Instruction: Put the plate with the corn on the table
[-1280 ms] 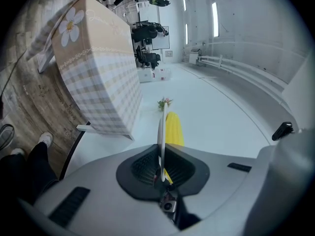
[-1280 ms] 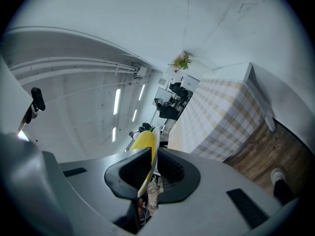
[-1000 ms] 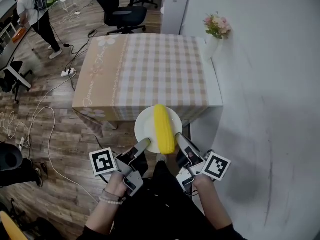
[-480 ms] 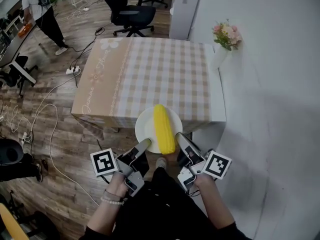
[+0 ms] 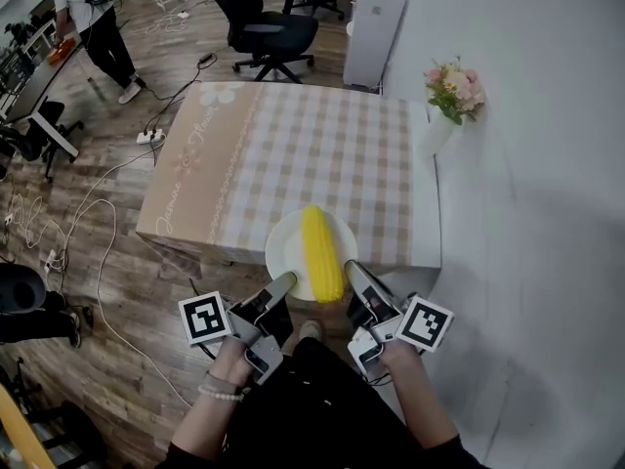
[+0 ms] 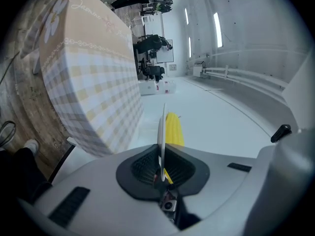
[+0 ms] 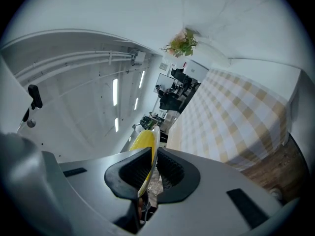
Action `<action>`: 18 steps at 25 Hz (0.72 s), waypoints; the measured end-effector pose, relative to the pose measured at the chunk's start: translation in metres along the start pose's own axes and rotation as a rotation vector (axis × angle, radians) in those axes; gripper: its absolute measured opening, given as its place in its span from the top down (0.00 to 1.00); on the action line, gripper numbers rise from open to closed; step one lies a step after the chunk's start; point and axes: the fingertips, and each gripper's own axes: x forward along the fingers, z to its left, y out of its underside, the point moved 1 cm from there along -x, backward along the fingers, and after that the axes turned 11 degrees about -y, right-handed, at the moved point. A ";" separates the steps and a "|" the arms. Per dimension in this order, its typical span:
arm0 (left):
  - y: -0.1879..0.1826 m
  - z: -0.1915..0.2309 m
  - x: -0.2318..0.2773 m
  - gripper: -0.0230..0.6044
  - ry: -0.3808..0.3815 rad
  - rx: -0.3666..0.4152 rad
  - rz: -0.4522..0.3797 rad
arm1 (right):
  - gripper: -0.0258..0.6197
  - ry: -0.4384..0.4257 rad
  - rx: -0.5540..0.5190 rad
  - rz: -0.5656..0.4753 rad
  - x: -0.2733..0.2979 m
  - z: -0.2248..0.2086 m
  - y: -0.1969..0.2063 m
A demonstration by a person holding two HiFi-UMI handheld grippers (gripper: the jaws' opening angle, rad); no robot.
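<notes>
Moved plate [image 5: 284,252] with corn [image 5: 320,254] forward over the last second; hung at table [image 5: 322,154] near edge, not yet down. Held by left gripper [image 5: 284,282] and right gripper [image 5: 350,269], pinched narrow on opposite rims. Likely needed slight further reach, then lowering.

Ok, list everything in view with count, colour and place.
plate: 1, white, held by its rim in both grippers at the table's near edge
corn: 1, yellow, lying on the plate
table: 1, beige-and-white checked cloth, ahead
flowers: 1 bunch, pink, in white vase by table's far right corner
office chairs: 2, black, beyond the table
person: 1, dark trousers, far left
left gripper: 1, grey, shut on plate's left rim
right gripper: 1, grey, shut on plate's right rim
</notes>
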 end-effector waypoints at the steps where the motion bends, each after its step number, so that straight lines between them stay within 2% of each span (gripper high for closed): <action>1: -0.001 -0.001 0.004 0.91 0.001 -0.002 -0.004 | 0.86 0.001 0.001 0.002 0.000 -0.003 -0.004; 18: -0.011 -0.003 0.034 0.91 -0.028 -0.009 -0.006 | 0.86 -0.004 0.025 0.003 0.007 -0.022 -0.029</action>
